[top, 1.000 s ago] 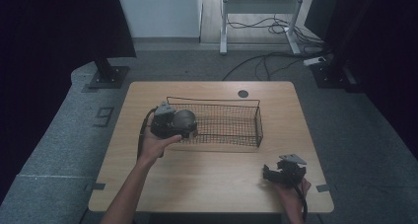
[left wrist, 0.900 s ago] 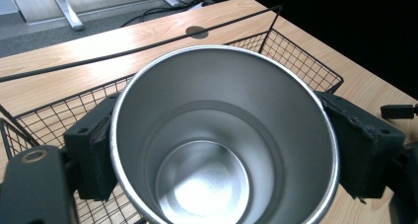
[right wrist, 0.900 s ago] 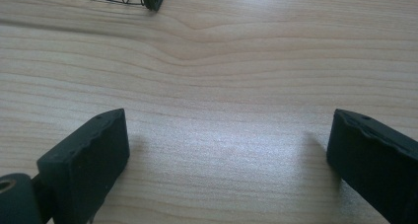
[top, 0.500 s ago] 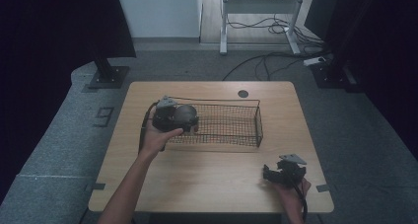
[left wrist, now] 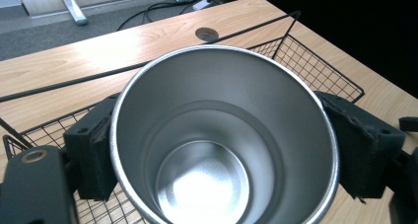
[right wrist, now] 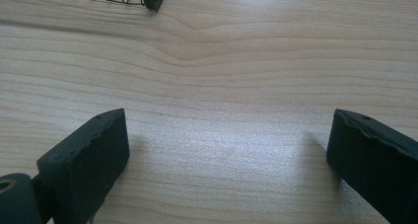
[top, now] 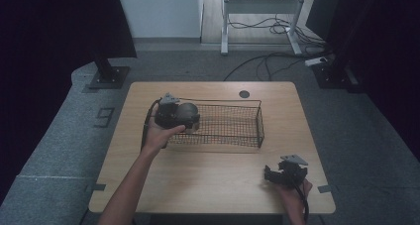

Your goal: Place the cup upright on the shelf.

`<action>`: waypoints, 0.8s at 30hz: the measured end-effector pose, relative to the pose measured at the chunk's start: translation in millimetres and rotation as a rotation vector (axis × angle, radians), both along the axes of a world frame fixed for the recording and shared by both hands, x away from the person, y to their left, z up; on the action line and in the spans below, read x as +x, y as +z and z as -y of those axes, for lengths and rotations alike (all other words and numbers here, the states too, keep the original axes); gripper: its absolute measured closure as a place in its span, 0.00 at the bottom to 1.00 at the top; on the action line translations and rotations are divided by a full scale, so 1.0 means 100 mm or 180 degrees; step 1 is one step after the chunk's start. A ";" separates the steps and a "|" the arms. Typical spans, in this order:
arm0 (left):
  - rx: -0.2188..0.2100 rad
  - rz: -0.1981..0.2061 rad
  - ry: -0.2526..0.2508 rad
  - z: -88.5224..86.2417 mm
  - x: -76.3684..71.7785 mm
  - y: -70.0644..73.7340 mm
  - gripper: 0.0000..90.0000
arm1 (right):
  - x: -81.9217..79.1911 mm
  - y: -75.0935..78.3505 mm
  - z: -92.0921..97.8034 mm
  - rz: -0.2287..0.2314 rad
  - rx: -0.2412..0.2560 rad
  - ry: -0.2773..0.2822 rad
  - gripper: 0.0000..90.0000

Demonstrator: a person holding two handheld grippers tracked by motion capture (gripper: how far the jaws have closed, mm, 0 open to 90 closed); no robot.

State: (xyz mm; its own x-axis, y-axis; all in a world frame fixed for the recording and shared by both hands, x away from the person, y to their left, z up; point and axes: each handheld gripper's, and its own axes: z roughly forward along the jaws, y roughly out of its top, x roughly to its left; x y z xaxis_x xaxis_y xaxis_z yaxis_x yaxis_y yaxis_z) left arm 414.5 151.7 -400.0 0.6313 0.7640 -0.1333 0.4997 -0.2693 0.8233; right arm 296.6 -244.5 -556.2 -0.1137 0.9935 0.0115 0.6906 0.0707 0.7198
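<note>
Since a second ago the left hand-held gripper [top: 174, 115] has carried the steel cup [top: 186, 114] farther over the left end of the wire basket [top: 247, 136], its jaws clamped on the cup's sides. Judging by this, the carry is nearly done; lowering and letting go remain. Both cup [left wrist: 224, 135] and basket look empty. Nearer than the basket, the right hand-held gripper [top: 286, 172] rests spread wide on the worktop [top: 218, 178].
</note>
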 end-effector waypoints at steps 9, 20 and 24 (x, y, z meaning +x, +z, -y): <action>0.0047 0.0011 -0.0010 0.07 0.09 0.03 0.16 | 0.00 0.00 0.00 0.0000 0.0002 -0.0001 0.03; 0.0073 -0.0101 0.0045 0.10 0.22 -0.08 0.16 | 0.00 0.00 0.00 0.0000 0.0001 0.0000 0.03; 0.0067 -0.0114 0.0070 0.10 0.25 -0.11 0.16 | 0.00 0.00 0.00 0.0000 0.0002 -0.0001 0.03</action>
State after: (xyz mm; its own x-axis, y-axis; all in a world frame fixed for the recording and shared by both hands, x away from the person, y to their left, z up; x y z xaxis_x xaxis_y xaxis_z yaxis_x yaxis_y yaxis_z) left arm 439.6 141.3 -410.7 0.6094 0.7805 -0.1394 0.5348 -0.2749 0.7990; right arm 296.7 -244.5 -556.2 -0.1134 0.9935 0.0120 0.6905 0.0702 0.7199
